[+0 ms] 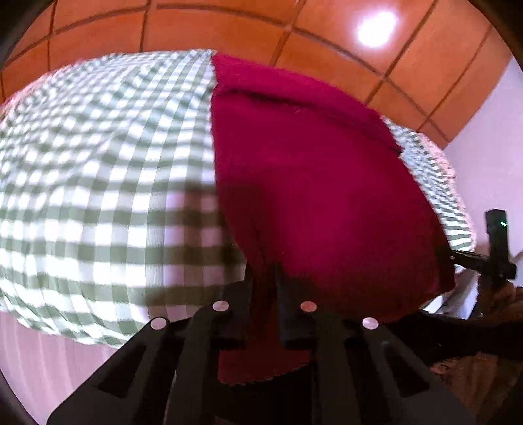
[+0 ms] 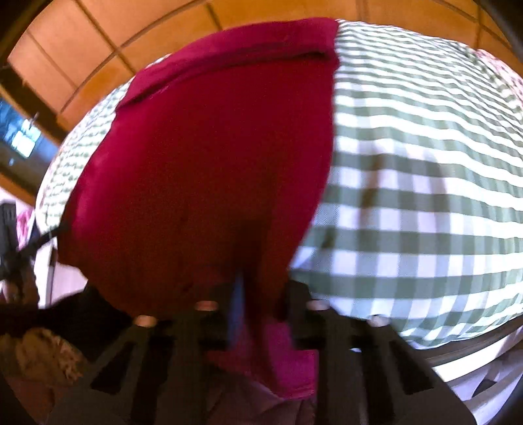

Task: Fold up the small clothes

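Note:
A magenta-red cloth [image 1: 310, 183] lies across the green-and-white checked tablecloth [image 1: 98, 170], its far end folded over into a band. My left gripper [image 1: 264, 278] is shut on the cloth's near edge, which hangs down between the fingers. In the right wrist view the same red cloth [image 2: 209, 163] fills the middle, and my right gripper [image 2: 258, 291] is shut on its near edge, with a fold of cloth hanging below the fingers. The right gripper also shows at the far right of the left wrist view [image 1: 497, 248].
The checked tablecloth [image 2: 425, 196] covers a round table that drops off close to both grippers. Orange tiled floor [image 1: 228, 26] lies beyond the table. A pale wall [image 1: 490, 137] is at the right. A dark shelf or screen [image 2: 19, 130] stands at the far left.

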